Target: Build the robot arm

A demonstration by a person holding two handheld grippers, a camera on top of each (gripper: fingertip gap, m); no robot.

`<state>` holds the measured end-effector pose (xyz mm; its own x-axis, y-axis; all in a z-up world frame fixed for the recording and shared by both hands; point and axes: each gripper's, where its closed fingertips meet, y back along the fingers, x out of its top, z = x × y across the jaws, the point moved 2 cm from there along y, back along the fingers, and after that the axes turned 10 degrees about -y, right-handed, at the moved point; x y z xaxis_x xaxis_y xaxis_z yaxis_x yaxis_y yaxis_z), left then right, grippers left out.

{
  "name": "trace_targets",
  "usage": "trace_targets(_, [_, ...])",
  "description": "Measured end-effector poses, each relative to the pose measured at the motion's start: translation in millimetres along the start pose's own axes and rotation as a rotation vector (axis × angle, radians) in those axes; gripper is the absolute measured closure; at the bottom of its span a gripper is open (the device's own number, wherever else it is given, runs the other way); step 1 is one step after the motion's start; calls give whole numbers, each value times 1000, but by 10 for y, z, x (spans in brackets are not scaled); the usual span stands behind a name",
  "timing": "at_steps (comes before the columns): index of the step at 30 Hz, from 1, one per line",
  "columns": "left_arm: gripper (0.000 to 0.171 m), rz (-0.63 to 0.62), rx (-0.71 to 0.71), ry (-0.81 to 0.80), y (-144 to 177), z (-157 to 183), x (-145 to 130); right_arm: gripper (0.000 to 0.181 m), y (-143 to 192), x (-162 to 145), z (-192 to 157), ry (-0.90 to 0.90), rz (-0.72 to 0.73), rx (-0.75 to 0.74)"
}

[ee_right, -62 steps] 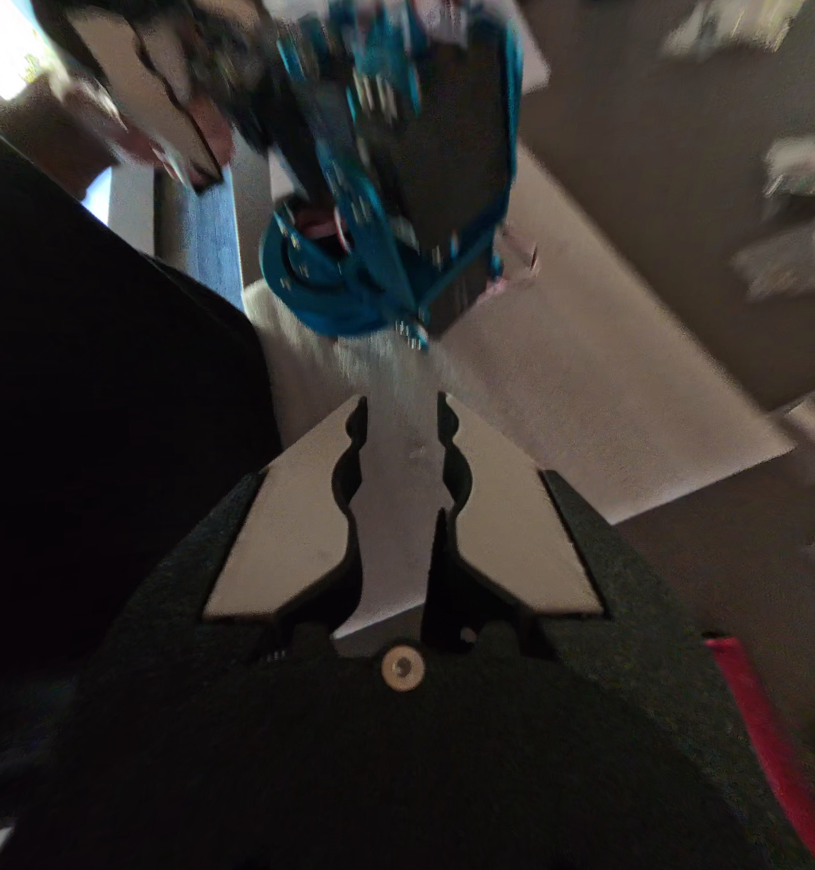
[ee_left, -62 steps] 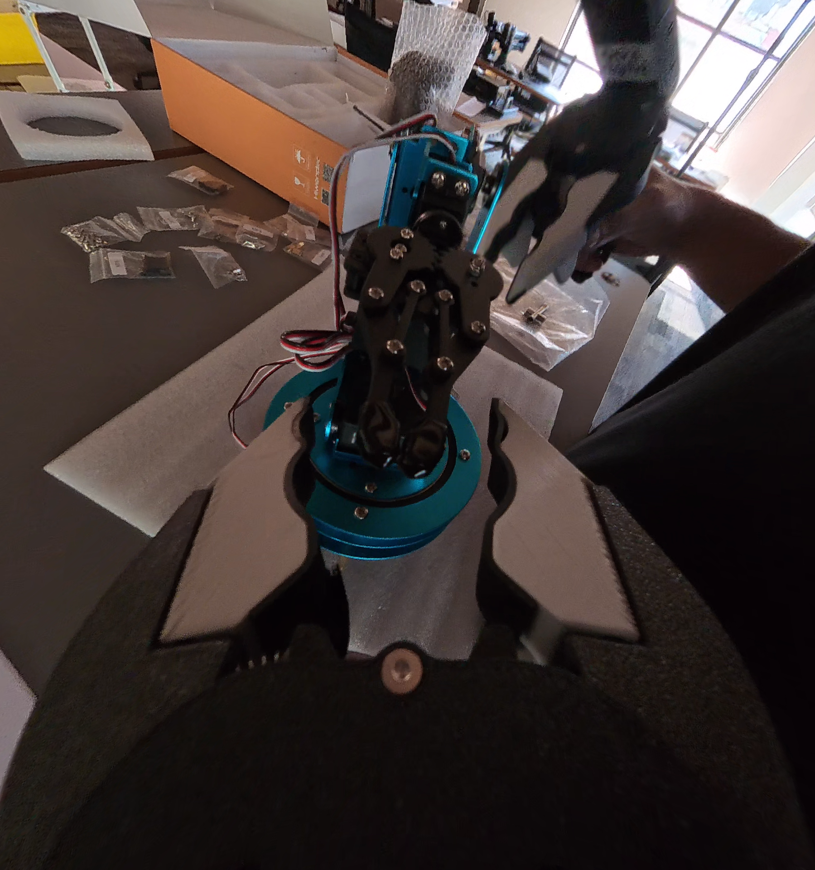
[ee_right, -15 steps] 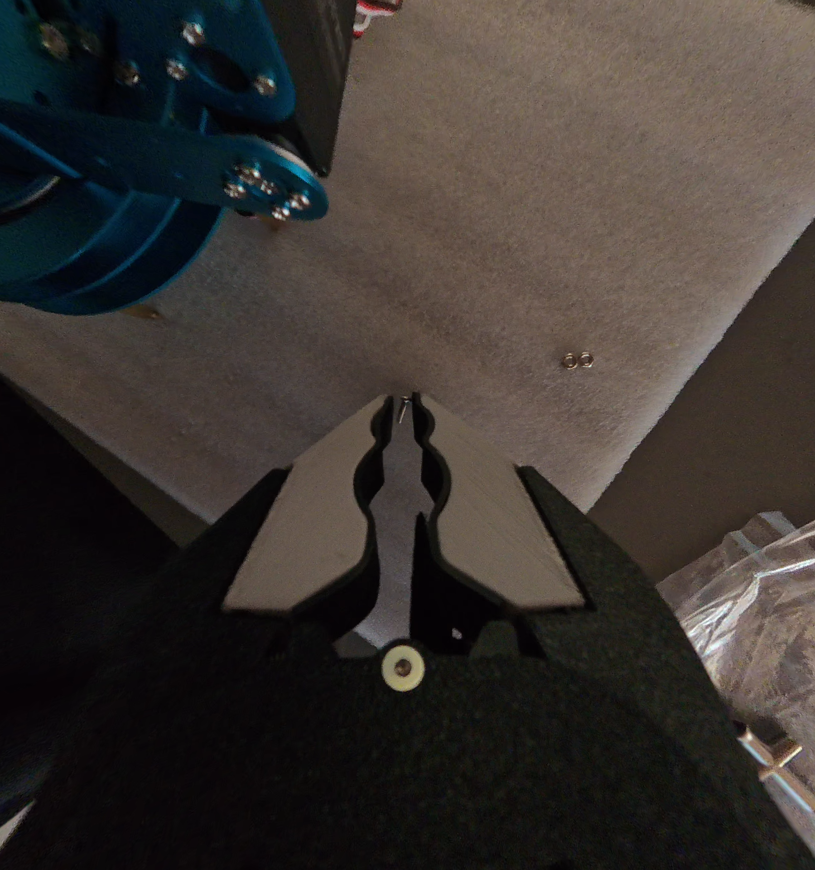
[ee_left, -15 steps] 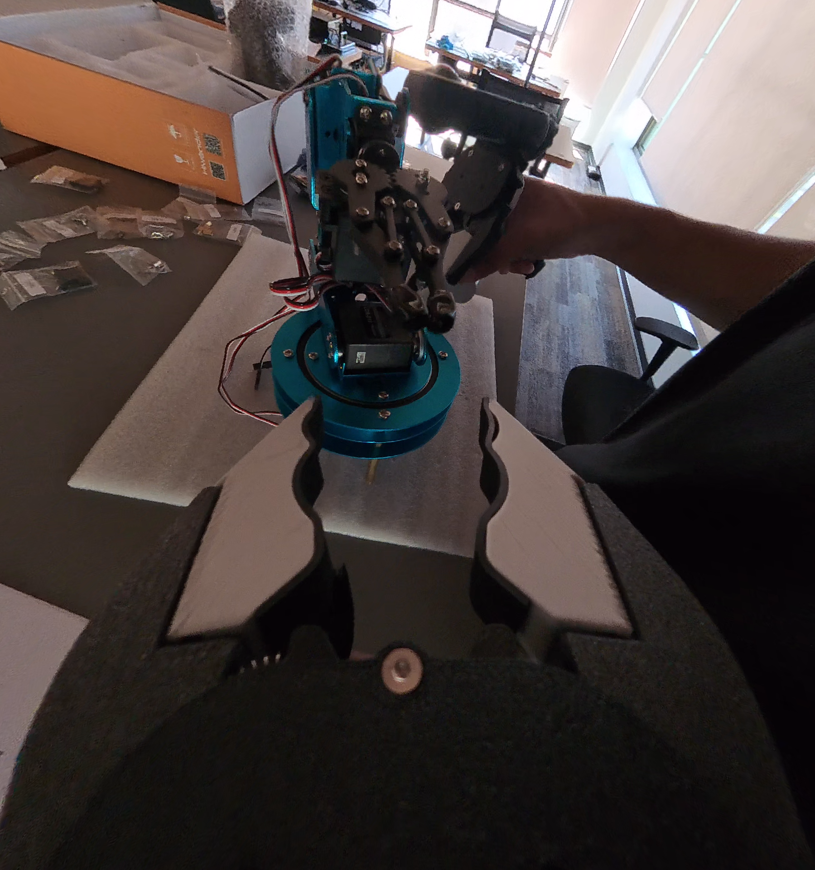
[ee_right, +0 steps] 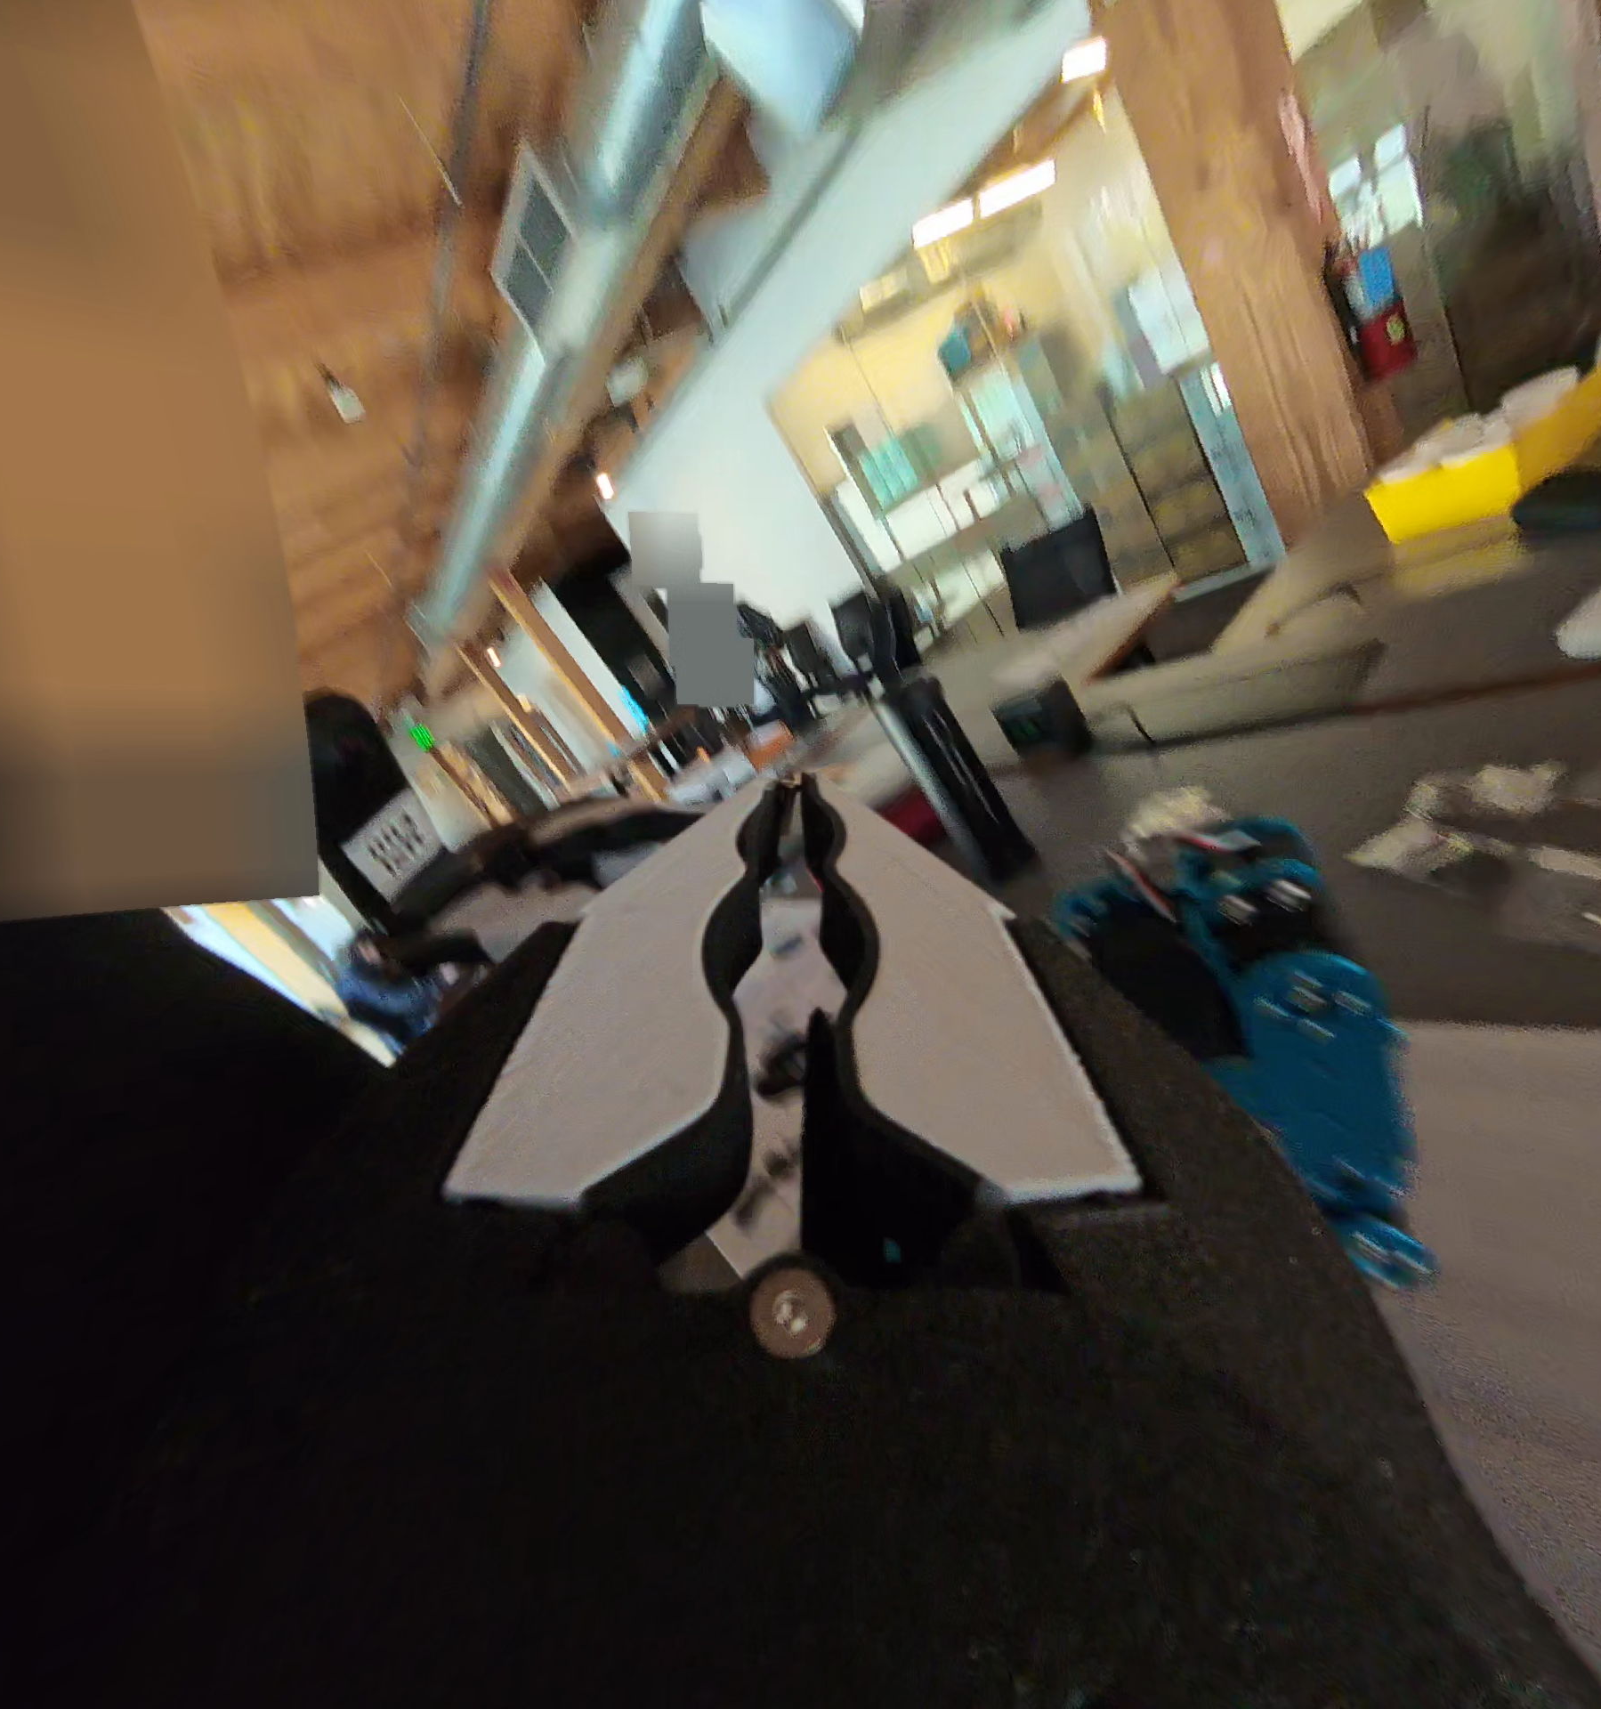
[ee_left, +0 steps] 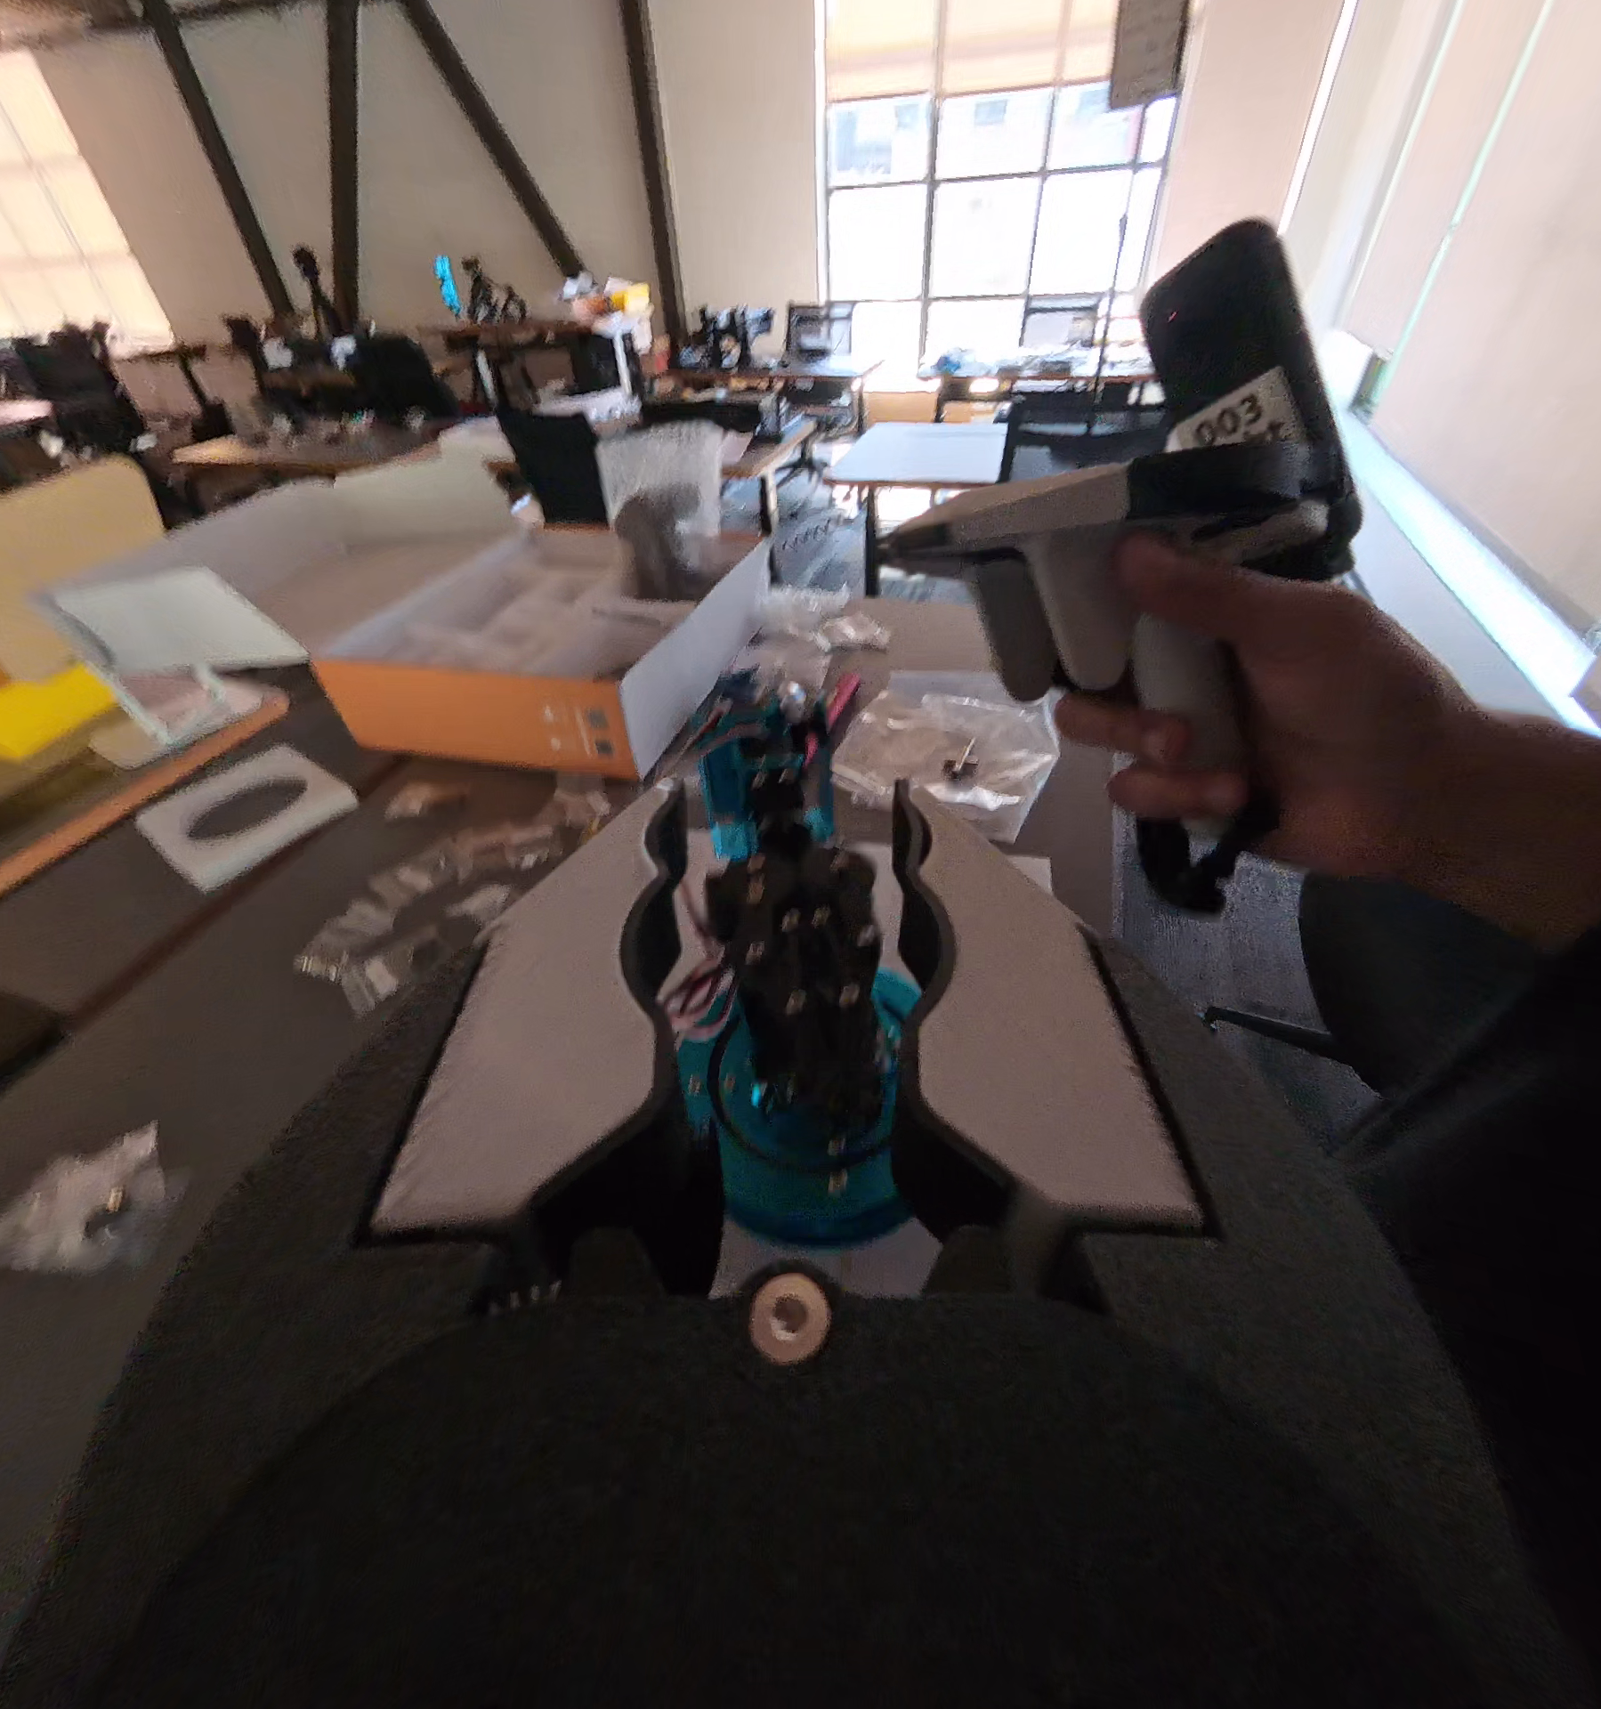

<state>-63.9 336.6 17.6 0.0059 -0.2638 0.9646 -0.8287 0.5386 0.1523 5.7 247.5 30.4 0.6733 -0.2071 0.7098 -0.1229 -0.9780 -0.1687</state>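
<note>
Left wrist view shows one blue-and-black robot arm kit [ee_left: 792,980] on the worktop [ee_left: 177,1045], framed by the wide-open, empty left gripper [ee_left: 789,814], while the right gripper [ee_right: 794,781], raised level, pinches one tiny screw [ee_right: 789,783].

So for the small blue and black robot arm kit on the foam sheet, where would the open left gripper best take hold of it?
Probably the round blue base of the robot arm kit, approached level from the near side. The left gripper is open and already lined up with it. The disc looks solid and low, while the upright black linkage carries loose wires and joints that could shift.
</note>
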Motion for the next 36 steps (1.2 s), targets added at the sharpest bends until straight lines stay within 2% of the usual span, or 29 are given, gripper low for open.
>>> trace_targets(3, [133,54,-5,-72,-205,73,242,178,-195,64,-318,-97,111,80])
trace_targets(8, [139,121,15,-87,-378,54,411,178,-323,-46,-389,-93,81,89])
trace_targets(13, [143,123,12,-68,-425,-14,400,178,-356,-101,-396,-44,69,54])
trace_targets(16, [166,133,5,-88,-407,3,397,178,-352,-109,-352,4,61,13])
trace_targets(18, [171,127,12,-135,-402,21,382,178,-361,-128,-331,41,45,-12])
trace_targets(24, [171,94,6,-265,-427,9,287,178,-377,-160,-266,83,-12,-49])
trace_targets(30, [171,86,-28,-448,-437,8,185,177,-378,-218,-205,-19,-92,-5])
trace_targets(34, [171,57,-8,-613,-472,4,83,177,-373,-266,-120,-41,-137,-54])
trace_targets(36, [170,37,-16,-635,-498,5,24,178,-354,-297,-66,3,-166,-107])
